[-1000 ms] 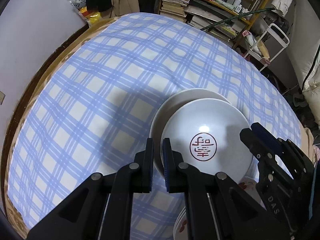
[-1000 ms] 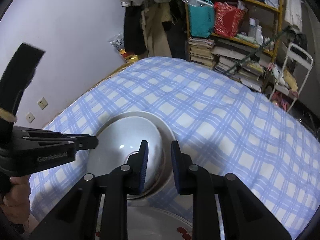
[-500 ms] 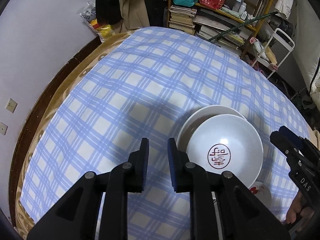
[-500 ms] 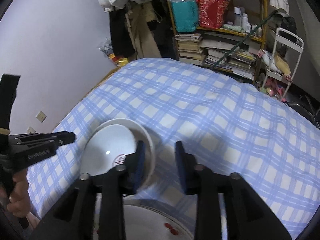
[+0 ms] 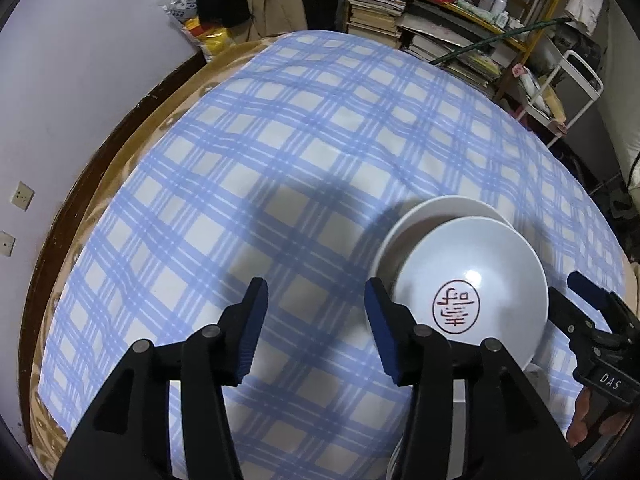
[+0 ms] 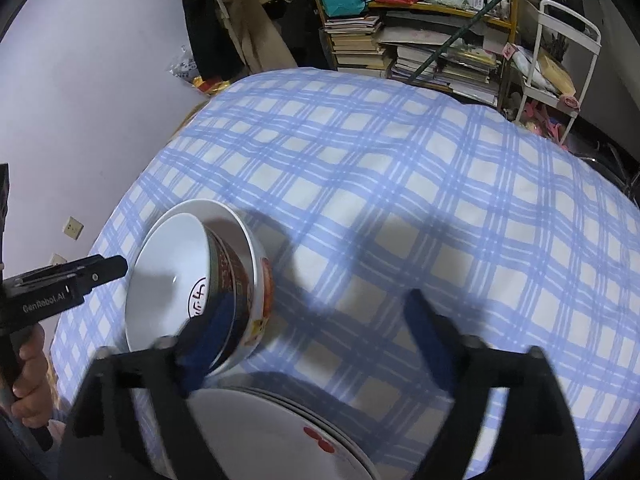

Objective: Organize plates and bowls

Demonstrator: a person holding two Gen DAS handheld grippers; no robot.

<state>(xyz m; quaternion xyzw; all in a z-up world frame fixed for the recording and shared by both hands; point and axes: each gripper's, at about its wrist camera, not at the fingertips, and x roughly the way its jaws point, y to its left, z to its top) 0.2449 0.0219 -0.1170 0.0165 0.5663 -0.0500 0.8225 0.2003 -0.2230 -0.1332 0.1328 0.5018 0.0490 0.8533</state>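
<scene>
I have both grippers spread wide and holding nothing. From the left wrist camera, the left gripper [image 5: 316,330] hangs above the blue-checked cloth [image 5: 304,152] that covers the surface, its blue-padded fingers well apart, with only bare cloth between them. The 2 bowls sit nested just to its right: the inner bowl [image 5: 476,284], pale with a round red seal printed in its bottom, rests inside the outer bowl [image 5: 424,216], whose white rim shows behind and to the left of it. My left gripper's right finger overlaps the near-left edge of the stack in this view; I cannot tell whether it touches.

From the right wrist camera, the right gripper [image 6: 316,332] is open just as wide, and its fingers are blurred. The same stack lies at its left finger, with the outer bowl's [image 6: 262,276] side showing red and orange decoration and the inner bowl [image 6: 168,264] seated inside it. Below, at the near edge of that view, I see a stack of white plates [image 6: 264,432] with a red mark on the top one. Past the surface stands a shelf [image 6: 420,40] crowded with books and bags, and a white cart [image 6: 560,64] beside it.
</scene>
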